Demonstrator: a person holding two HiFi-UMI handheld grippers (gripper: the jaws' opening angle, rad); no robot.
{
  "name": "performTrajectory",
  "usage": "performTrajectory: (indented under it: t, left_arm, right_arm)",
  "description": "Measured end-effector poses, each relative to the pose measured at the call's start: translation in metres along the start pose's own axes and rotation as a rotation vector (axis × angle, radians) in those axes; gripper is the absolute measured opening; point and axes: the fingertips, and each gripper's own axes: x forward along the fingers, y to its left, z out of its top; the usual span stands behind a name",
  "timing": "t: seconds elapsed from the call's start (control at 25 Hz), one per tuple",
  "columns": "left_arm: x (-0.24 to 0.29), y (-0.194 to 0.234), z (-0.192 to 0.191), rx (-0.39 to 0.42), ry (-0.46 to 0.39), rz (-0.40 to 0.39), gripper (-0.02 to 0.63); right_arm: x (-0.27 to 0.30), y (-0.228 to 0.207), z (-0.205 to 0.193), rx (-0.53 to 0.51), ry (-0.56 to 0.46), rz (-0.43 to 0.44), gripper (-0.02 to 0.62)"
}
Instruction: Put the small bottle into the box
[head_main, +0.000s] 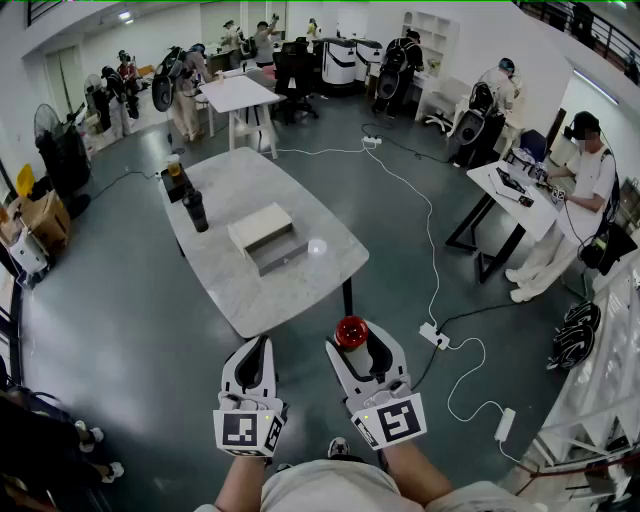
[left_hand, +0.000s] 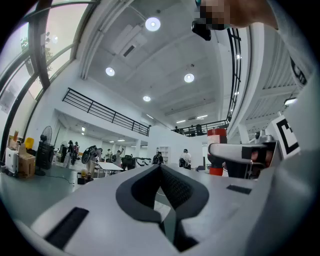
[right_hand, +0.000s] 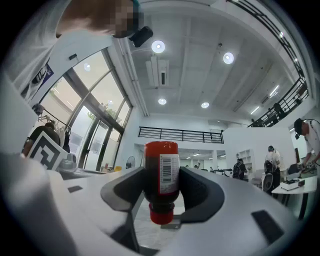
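The small bottle (head_main: 351, 333) is dark red with a red cap and a white barcode label. My right gripper (head_main: 365, 345) is shut on it, and both are held low, well short of the table. In the right gripper view the bottle (right_hand: 161, 175) stands between the two dark pads (right_hand: 200, 192) with its cap end toward the camera. My left gripper (head_main: 255, 352) is beside it, shut with nothing in it; its pads (left_hand: 175, 187) meet. The bottle (left_hand: 216, 150) also shows at the right of the left gripper view. The box (head_main: 268, 240) lies open on the marble table (head_main: 215, 290) ahead.
On the table's far left stand a dark bottle (head_main: 196, 210) and a black item with a cup (head_main: 176, 180). A small white round thing (head_main: 317, 246) lies right of the box. A power strip and cables (head_main: 436, 335) lie on the floor at right. A person (head_main: 585, 190) works at a desk.
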Motion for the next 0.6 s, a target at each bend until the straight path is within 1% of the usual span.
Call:
performTrajectory:
  t: [0.2,0.32,0.52,0.6]
  left_arm:
    - [0.019,-0.018,-0.001,0.011,0.014,0.001,0.023]
    - [0.030,-0.029,-0.006,0.003,0.027,-0.005,0.022]
    - [0.042,-0.043,-0.017,-0.005,0.038,0.048,0.023]
    - [0.048,-0.047,-0.030,-0.003,0.067,0.062,0.023]
  right_arm:
    - [-0.002,-0.022,0.002,0.000,-0.005,0.017,0.233]
    - [-0.002,-0.038,-0.001,0.004,-0.006,0.030,0.233]
    - [-0.006,-0.060,-0.014,0.025,0.006,0.091,0.233]
    - [-0.007,-0.071,-0.024,0.029,0.017,0.094,0.233]
